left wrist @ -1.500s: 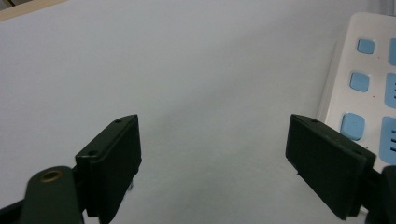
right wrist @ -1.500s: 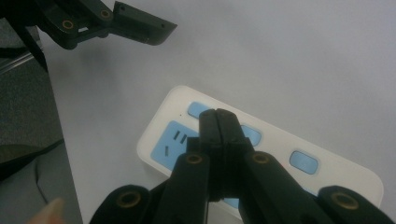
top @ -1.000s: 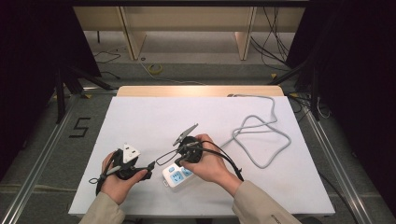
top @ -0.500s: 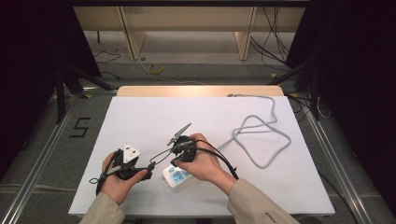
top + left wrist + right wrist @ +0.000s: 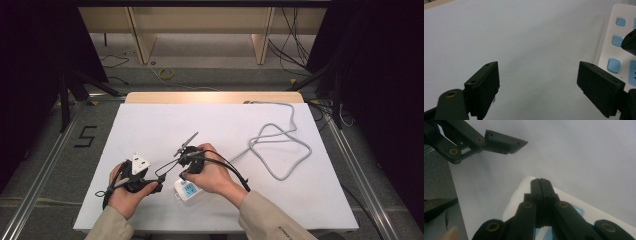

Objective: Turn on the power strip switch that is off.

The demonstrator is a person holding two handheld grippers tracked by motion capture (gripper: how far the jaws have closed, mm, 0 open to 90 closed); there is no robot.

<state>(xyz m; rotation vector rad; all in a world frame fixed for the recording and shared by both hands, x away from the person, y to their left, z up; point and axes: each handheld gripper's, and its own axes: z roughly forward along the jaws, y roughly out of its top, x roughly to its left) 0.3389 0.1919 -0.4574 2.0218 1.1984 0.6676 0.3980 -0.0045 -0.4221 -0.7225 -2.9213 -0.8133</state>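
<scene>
High view: near the desk's [image 5: 150,125] front edge, left gripper [image 5: 539,82] spread wide beside power strip [image 5: 188,191]; right gripper [image 5: 540,185] clenched empty above it.

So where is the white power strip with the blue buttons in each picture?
High view: the power strip lies near the table's front edge, under the right hand.
Left gripper view: it sits at the right edge, beyond the right-hand jaw.
Right gripper view: it is at bottom centre, under the closed jaws.
Shared landmark: the white tabletop it rests on.
</scene>
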